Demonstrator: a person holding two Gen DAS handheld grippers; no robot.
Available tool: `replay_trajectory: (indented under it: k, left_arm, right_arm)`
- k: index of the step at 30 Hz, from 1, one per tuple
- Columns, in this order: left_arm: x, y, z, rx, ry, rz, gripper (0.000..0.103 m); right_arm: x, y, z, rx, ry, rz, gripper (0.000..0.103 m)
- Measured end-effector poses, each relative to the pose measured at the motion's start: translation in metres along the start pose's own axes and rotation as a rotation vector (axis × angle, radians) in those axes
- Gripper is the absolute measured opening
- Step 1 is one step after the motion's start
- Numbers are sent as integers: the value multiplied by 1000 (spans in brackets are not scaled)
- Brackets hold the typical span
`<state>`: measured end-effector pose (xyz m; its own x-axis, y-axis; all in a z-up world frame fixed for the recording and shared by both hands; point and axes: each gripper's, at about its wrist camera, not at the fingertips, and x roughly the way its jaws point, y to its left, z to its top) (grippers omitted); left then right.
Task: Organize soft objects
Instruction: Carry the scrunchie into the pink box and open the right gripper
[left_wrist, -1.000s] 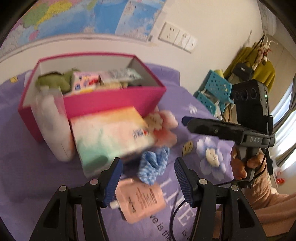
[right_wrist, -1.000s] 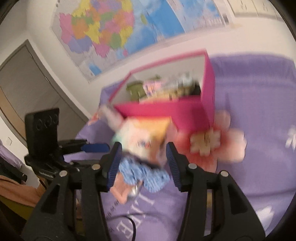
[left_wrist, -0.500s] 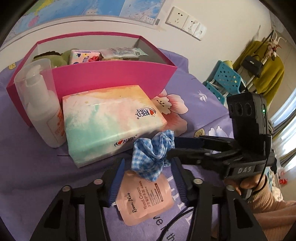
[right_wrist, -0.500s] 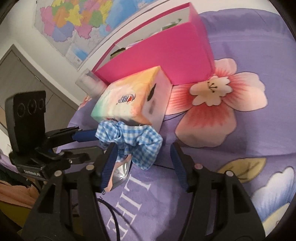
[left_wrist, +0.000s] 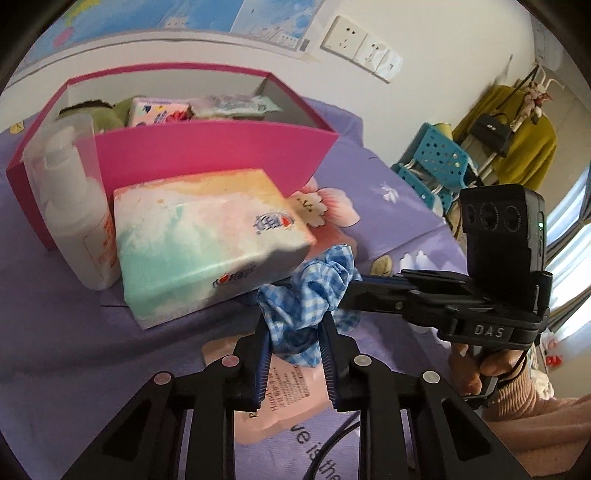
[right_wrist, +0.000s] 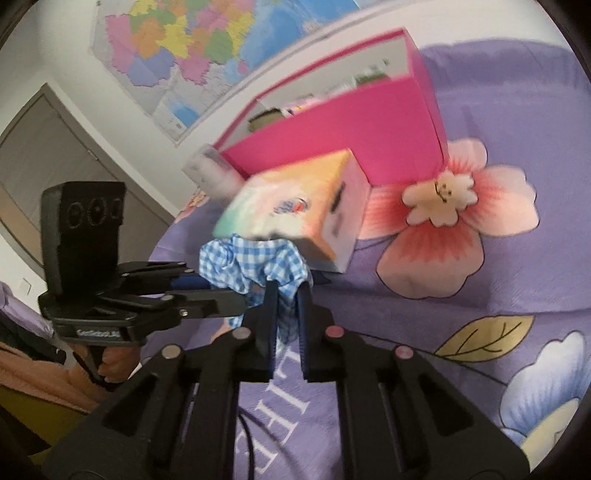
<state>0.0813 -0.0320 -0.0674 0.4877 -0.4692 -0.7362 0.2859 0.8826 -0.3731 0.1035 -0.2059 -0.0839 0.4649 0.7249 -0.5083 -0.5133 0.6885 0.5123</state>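
Scrunchie (left_wrist: 308, 295), blue gingham, bunched on bed between both my tools. Left hand-held gripper (left_wrist: 295, 363) just clamped its near end; right hand-held gripper (right_wrist: 286, 325) just clamped far end. Pink box (left_wrist: 207, 155) lies ahead, beyond tissue pack (left_wrist: 207, 240).

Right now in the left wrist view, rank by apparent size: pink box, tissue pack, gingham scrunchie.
1. pink box
2. tissue pack, nearly as large, but it is nearer the camera
3. gingham scrunchie, clearly smallest
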Motion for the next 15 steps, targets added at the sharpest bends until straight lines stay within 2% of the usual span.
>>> replay_trajectory:
  k: [5,15]
  left_arm:
    - [-14,-7,5,16,-31,-21,24]
    - [-32,-13,30,35,-88,-8,24]
  right_arm:
    - [-18,14,7,-30,-41,3,11]
    - [-43,28,37,-64,-121,1,11]
